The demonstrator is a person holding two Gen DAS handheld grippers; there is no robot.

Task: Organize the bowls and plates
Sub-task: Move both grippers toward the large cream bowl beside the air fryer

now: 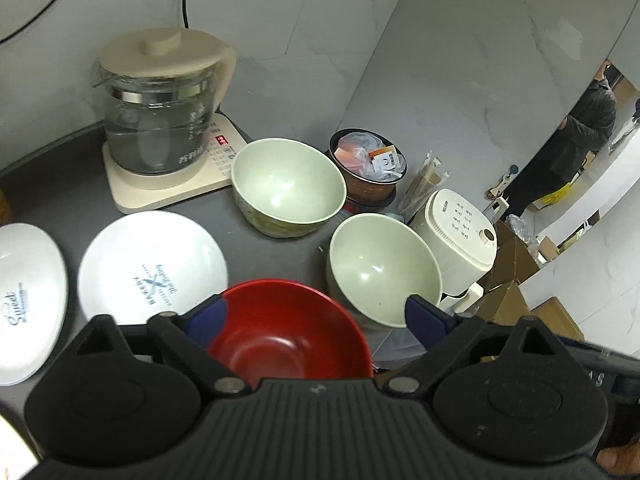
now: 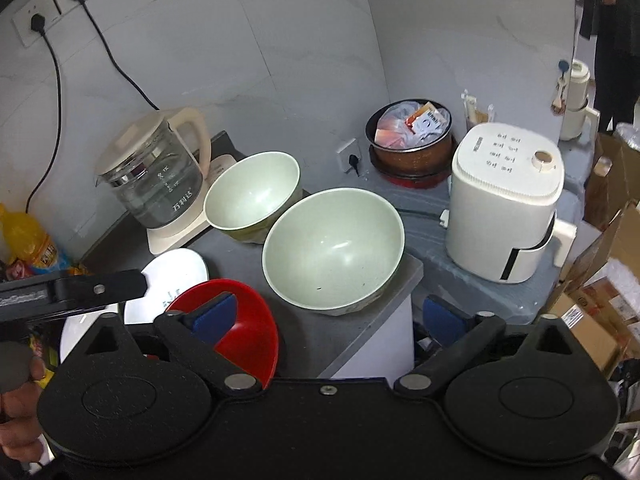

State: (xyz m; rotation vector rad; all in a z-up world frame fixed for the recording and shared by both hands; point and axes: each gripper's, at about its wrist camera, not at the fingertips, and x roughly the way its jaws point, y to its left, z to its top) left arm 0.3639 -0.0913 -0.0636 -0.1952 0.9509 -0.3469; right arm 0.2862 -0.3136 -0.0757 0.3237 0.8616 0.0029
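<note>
L gripper is spread wide, nothing held, hovering over the red bowl at the front of the grey counter. R gripper is likewise released & empty, w/ the near green bowl just ahead by the counter's corner. 2nd green bowl sits further back, beside the glass kettle. Two white plates lie flat, left of the red bowl. White cooker stands to the right.
</note>
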